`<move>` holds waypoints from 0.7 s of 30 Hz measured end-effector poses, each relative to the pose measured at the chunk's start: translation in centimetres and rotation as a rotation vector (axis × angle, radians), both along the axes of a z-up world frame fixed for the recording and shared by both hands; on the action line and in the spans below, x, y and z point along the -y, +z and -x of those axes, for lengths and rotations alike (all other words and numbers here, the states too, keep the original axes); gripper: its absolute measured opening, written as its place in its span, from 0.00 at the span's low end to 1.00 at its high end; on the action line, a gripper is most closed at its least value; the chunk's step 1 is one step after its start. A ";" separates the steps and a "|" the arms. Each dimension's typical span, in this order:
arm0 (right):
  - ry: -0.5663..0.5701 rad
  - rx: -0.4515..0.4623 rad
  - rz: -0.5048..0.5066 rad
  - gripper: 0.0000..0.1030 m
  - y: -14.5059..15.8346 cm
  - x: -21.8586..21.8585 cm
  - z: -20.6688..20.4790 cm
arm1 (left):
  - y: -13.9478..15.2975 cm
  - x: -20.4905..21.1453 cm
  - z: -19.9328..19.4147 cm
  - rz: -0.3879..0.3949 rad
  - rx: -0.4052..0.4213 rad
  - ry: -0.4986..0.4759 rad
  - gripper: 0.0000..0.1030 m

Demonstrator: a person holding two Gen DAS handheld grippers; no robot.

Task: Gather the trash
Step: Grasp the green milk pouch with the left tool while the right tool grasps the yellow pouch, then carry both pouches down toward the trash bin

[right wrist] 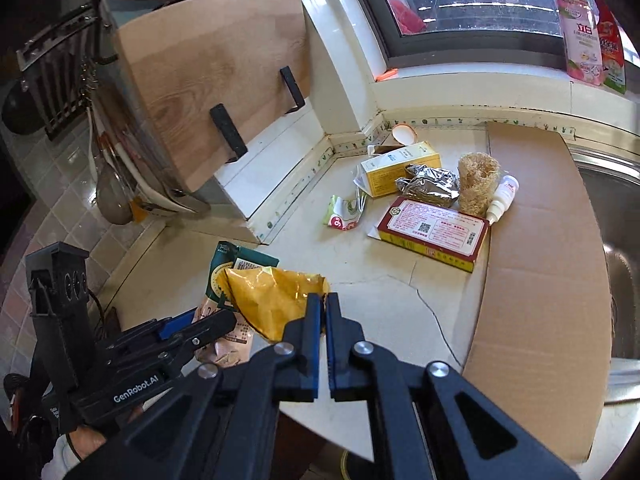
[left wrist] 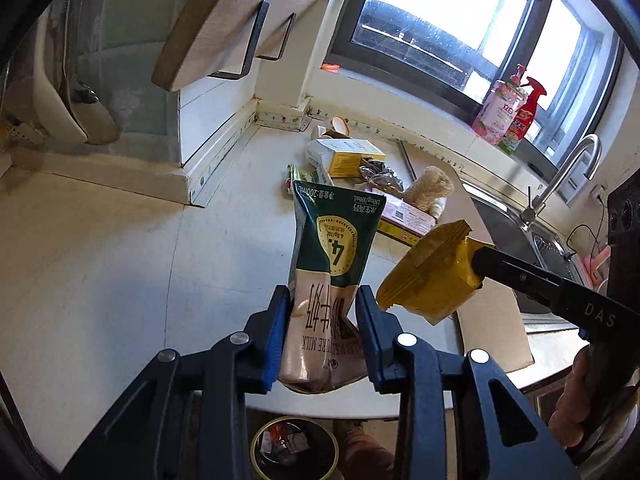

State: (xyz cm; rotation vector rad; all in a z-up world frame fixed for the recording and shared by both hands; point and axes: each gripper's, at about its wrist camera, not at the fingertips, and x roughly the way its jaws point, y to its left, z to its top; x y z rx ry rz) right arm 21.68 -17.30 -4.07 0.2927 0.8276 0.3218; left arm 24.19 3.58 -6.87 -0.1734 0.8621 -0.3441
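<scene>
The left hand-held gripper [left wrist: 322,312] is clamped on a green and tan milk pouch [left wrist: 326,264], its blue pads pressing the pouch's lower half from both sides, so the pouch stands up between them, clear of the bench [left wrist: 120,272]. Just beside it, the right hand-held gripper [right wrist: 323,312] has its jaws closed tight on a crumpled yellow wrapper [right wrist: 276,300], pinching it by one edge; the wrapper hangs off the fingertips, also lifted off the bench. From the left camera that wrapper [left wrist: 432,276] sits to the right of the pouch, near it, though I cannot tell whether they touch.

Below the bench edge, under the left gripper, a round bin [left wrist: 294,450] stands on the floor with scraps already in it.

More rubbish lies further back on the bench, towards the corner under the window [left wrist: 460,12]: a red and white flat box [right wrist: 434,234] resting partly on a sheet of cardboard [right wrist: 536,240], a yellow and white carton [right wrist: 400,168], a crushed silver foil bag [right wrist: 430,186], a small green and pink wrapper [right wrist: 344,212], a fibrous loofah sponge [right wrist: 478,182] with a small white dropper bottle [right wrist: 502,198] leaning just beside it, and a white lid [right wrist: 404,134] near the wall.

A wooden board [right wrist: 208,92] leans at the left. The sink [left wrist: 528,240] and its tap [left wrist: 568,172] lie to the right, and pink and red bottles [left wrist: 510,108] stand on the sill.
</scene>
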 end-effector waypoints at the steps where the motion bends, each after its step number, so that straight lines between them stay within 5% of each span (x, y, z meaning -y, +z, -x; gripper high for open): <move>1: 0.004 0.006 -0.006 0.02 0.3 0.0 0.9 | 0.2 -0.1 0.8 0.005 0.010 -0.005 0.31; 10: 0.007 0.022 -0.042 0.02 -0.7 -0.1 10.1 | -0.1 -1.3 9.8 0.018 0.063 0.004 0.31; 21: -0.019 -0.028 0.032 0.02 -6.4 -0.1 18.4 | -6.8 -1.4 17.9 0.019 -0.020 -0.007 0.31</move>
